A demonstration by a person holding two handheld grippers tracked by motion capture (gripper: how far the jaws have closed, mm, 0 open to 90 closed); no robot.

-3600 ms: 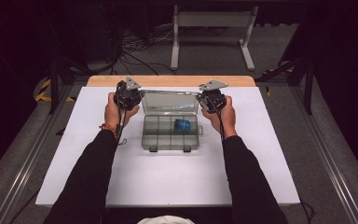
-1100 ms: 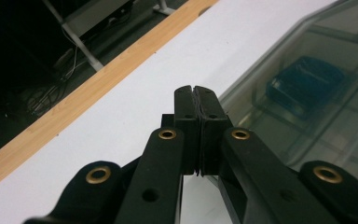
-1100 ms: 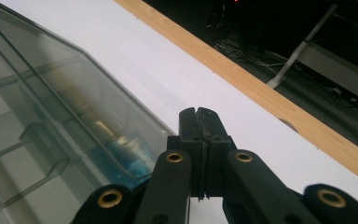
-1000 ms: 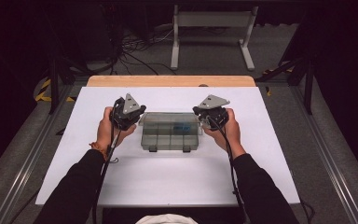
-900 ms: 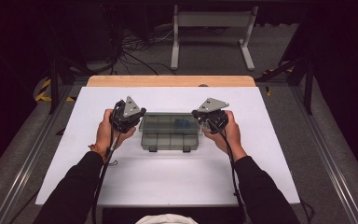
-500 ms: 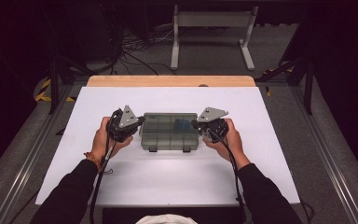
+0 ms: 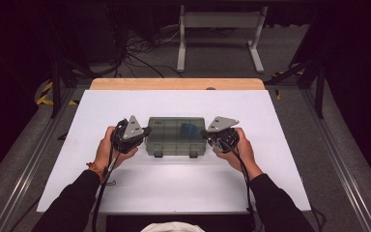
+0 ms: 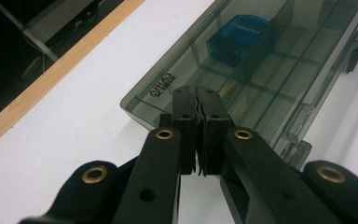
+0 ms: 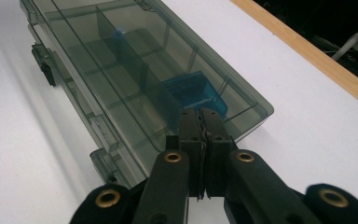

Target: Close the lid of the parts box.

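Our left gripper (image 7: 144,131), jaws clenched on nothing, presses its tips on the left end of the smoky compartment box (image 7: 176,136); the box lies flat mid-table (image 7: 125,193), lid already down, with a blue item (image 7: 189,128) inside toward its right rear; our right gripper (image 7: 206,135), likewise clenched and empty, rests on the box's right end. We judge the closing done; the two front latches (image 7: 159,154) look unfastened and remain.

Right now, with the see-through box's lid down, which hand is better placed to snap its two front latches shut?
Neither clearly. The left gripper and right gripper, both shut, rest on opposite ends of the lid of the box. Each is about as near to its own-side latch, so each probably takes one.
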